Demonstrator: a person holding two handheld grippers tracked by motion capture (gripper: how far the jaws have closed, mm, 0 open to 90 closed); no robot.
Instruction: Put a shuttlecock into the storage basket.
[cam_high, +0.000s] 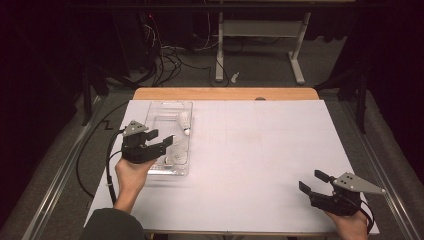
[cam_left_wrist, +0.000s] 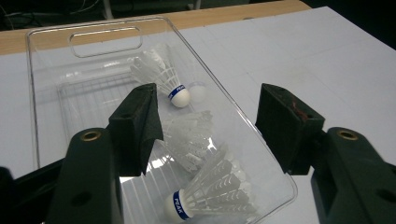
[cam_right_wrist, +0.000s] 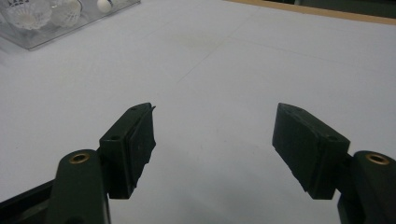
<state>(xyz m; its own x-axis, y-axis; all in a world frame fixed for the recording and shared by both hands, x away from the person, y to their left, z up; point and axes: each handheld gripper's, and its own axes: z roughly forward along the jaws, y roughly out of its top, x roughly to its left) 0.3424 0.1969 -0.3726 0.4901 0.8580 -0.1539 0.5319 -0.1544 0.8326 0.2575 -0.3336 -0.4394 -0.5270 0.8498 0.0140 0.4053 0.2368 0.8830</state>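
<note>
Two black jaws of the left gripper (cam_left_wrist: 205, 126) rise at the bottom of the left gripper view, spread wide, nothing pinched between the pads. Below and beyond them sits a clear plastic tray (cam_left_wrist: 42, 93) with a handle slot cut in its far end. Three shuttlecocks lie inside. Nearest shuttlecock (cam_left_wrist: 210, 193) rests on its side low in the frame, between the two jaws, cork with blue band pointing toward the left jaw, feathers fanned to the right. Middle shuttlecock (cam_left_wrist: 189, 137) lies just behind it, partly hidden by the left jaw; whether the two touch cannot be told. Far shuttlecock (cam_left_wrist: 161, 77) lies toward the handle end, cork aimed at the tray's right wall. The right jaw stands over the tray's right wall, the left jaw over the tray floor.

High view: left gripper (cam_high: 165, 140) hovers over the near half of the tray (cam_high: 165, 105), at the left side of the white table (cam_high: 260, 150), held in the person's left hand (cam_high: 131, 175). One shuttlecock (cam_high: 185, 122) shows beyond the jaws.

Right gripper (cam_high: 311, 181) sits well apart at the table's near right corner, jaws wide, empty. Right gripper view: its jaws frame bare white surface, tray (cam_right_wrist: 42, 35) far off at upper left.
</note>
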